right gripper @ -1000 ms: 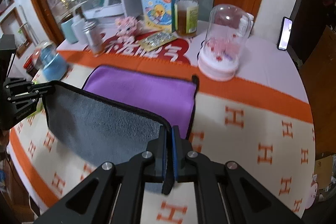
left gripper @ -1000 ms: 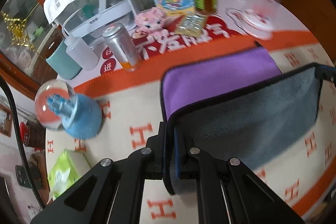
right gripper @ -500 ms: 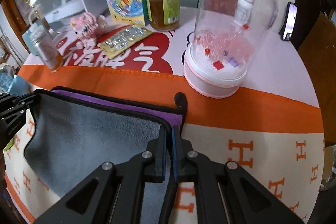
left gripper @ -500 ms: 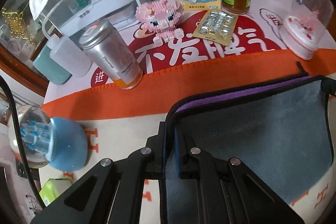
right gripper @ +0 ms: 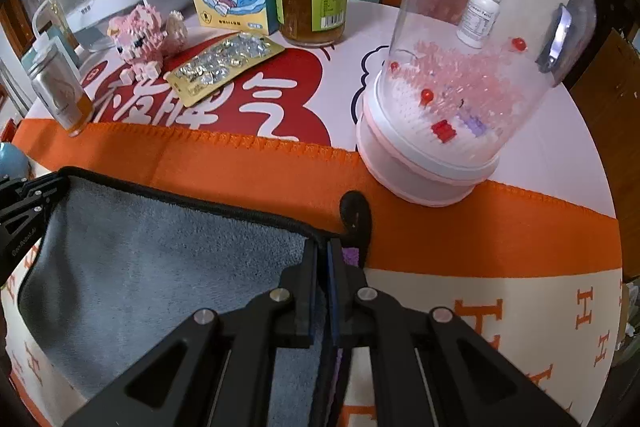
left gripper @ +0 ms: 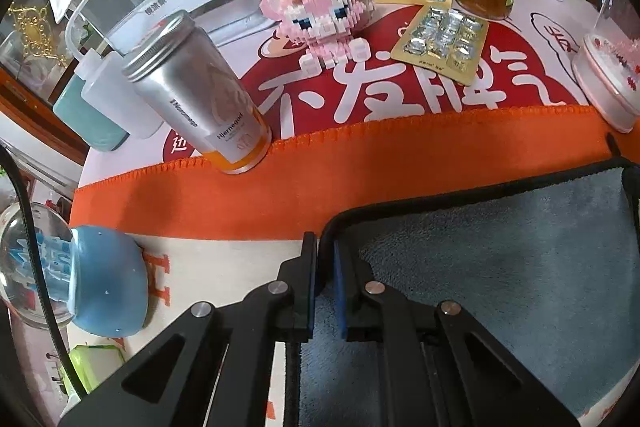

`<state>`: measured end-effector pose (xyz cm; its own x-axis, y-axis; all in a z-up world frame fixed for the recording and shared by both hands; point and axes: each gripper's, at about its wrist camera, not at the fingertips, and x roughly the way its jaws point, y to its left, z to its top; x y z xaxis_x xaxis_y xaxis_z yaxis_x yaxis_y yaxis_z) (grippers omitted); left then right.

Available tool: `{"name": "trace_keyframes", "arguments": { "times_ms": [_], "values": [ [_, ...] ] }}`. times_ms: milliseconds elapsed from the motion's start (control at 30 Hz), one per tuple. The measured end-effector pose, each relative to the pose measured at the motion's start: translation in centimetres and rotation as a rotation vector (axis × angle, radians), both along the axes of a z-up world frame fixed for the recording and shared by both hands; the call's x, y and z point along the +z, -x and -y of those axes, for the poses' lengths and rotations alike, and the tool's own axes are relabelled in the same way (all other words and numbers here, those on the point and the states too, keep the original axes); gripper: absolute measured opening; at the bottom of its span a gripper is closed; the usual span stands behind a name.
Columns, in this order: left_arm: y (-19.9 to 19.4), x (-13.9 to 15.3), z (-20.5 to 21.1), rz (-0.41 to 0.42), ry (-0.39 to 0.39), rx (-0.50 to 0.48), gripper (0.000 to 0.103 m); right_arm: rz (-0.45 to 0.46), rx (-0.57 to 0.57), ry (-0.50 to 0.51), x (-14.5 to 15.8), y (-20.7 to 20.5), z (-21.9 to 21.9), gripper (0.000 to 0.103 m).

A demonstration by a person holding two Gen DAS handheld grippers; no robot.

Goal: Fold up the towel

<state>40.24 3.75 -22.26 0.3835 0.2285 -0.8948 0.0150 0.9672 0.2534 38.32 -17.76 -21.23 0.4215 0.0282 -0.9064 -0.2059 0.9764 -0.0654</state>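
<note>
Towel (right gripper: 152, 267): grey face up, doubled on the orange-bordered cloth (right gripper: 248, 163). Left gripper (left gripper: 323, 263), right gripper (right gripper: 323, 259): each clamped on a far corner. Beyond towel, close: glass dome (right gripper: 472, 67), metal tin (left gripper: 200, 91). Risk: overshoot topples either.
</note>
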Motion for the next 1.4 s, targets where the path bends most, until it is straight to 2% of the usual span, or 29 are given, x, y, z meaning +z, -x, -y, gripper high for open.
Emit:
{"name": "trace_keyframes", "arguments": {
  "times_ms": [67, 233, 367, 400, 467, 600, 833, 1067, 1233, 1400],
  "values": [
    [0.0, -0.2, 0.1, 0.002, -0.013, -0.003, 0.010, 0.002, 0.003, 0.013, -0.3, 0.0, -0.2, 0.005],
    [0.1, -0.3, -0.2, 0.022, -0.037, 0.014, 0.028, 0.010, 0.015, 0.049, -0.4, 0.1, -0.6, 0.007],
    [0.3, 0.2, -1.1, 0.009, 0.013, 0.046, 0.040, -0.009, 0.020, 0.058, 0.0, 0.3, -0.5, 0.009],
    [0.4, 0.4, -1.4, 0.002, 0.030, 0.059, 0.051, -0.015, 0.016, 0.049, 0.3, 0.4, -0.3, 0.010],
    [0.7, 1.0, -1.7, 0.005, 0.055, 0.069, 0.061, -0.024, 0.010, 0.024, 0.7, 0.7, 0.2, 0.013],
    [1.8, 2.3, -1.7, 0.021, 0.072, 0.060, 0.072, -0.018, -0.011, -0.005, 2.2, 1.8, 1.1, 0.023],
    [4.5, 5.0, -0.5, 0.048, 0.083, 0.014, 0.078, -0.001, -0.035, -0.033, 4.5, 4.0, 1.9, 0.025],
    [7.9, 8.0, -0.1, 0.084, 0.119, 0.010, 0.086, 0.024, -0.023, -0.059, 7.0, 7.5, 1.4, 0.025],
    [11.5, 10.1, 0.4, 0.102, 0.163, 0.000, 0.087, 0.052, -0.009, -0.076, 8.9, 10.8, 0.6, 0.038],
    [14.9, 11.5, 0.7, 0.107, 0.214, -0.007, 0.090, 0.079, -0.014, -0.091, 11.0, 14.0, 0.3, 0.040]
  ]
}}
